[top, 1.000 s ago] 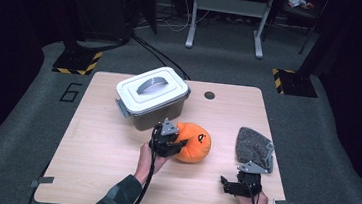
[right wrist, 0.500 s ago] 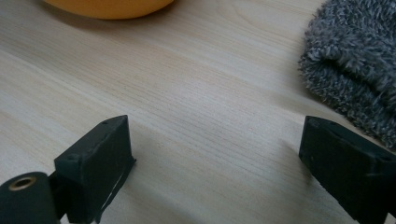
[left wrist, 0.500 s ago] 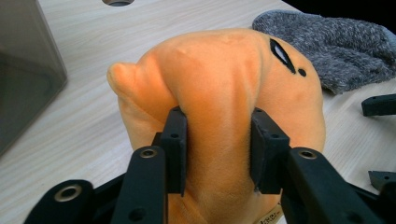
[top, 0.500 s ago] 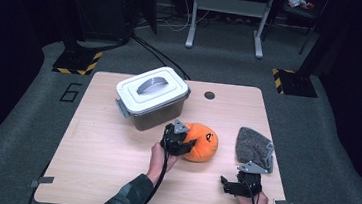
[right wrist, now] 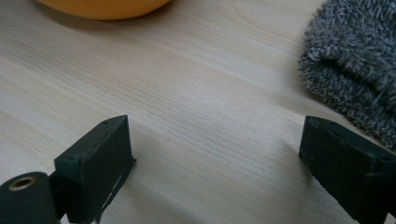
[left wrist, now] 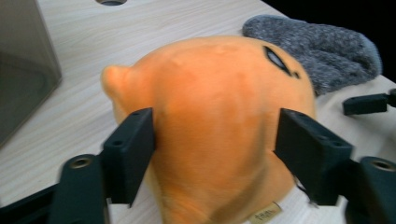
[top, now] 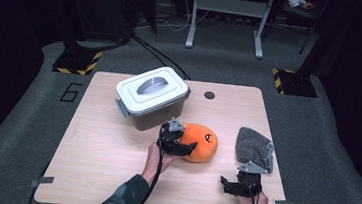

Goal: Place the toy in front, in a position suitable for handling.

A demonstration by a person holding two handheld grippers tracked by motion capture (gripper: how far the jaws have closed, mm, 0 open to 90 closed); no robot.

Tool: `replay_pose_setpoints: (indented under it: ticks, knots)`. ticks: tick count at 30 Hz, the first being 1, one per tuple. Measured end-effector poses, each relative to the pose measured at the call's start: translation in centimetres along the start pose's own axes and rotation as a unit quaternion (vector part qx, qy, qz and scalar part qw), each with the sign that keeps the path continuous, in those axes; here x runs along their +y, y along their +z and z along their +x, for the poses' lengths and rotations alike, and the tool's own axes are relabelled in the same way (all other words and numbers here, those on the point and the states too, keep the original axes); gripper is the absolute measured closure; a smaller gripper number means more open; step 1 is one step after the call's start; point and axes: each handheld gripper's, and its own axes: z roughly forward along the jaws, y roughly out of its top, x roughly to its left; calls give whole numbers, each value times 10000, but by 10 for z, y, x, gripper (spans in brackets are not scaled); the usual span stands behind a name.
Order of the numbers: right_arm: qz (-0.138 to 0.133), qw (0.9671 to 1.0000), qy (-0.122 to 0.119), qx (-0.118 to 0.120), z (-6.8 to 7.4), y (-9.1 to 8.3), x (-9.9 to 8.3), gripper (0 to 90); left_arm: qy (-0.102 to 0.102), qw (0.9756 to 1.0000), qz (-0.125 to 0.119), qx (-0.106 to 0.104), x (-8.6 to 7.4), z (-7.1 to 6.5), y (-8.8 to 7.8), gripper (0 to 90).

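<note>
Orange plush toy (top: 201, 142) lay mid-table (top: 94, 144), just right of the lidded grey bin (top: 152, 97), grey cloth (top: 254, 145) toward the right edge. Left gripper (left wrist: 215, 140) had just been opening, jaws straddling the toy, apparently released. Right gripper (right wrist: 215, 163) open, empty. Toy judged soft, light, squashy; pinch across its rounded body. Black stitched mark, small tag.

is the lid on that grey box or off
On: the white lid sits flat over the grey box, its handle on top.
</note>
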Motion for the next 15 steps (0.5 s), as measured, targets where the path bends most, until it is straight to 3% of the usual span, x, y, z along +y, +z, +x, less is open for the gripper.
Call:
replay_pose_setpoints:
  ticks: [4, 15]
  knots:
    - [0, 10000, 8, -1, 0, 0, 0, 84, 176, 9998, -56, -42, -1, 0, -10, 244]
    - [8, 10000, 12, 6, 0, 0, 0, 84, 296, 9995, 57, -29, -15, 13, -27, 208]
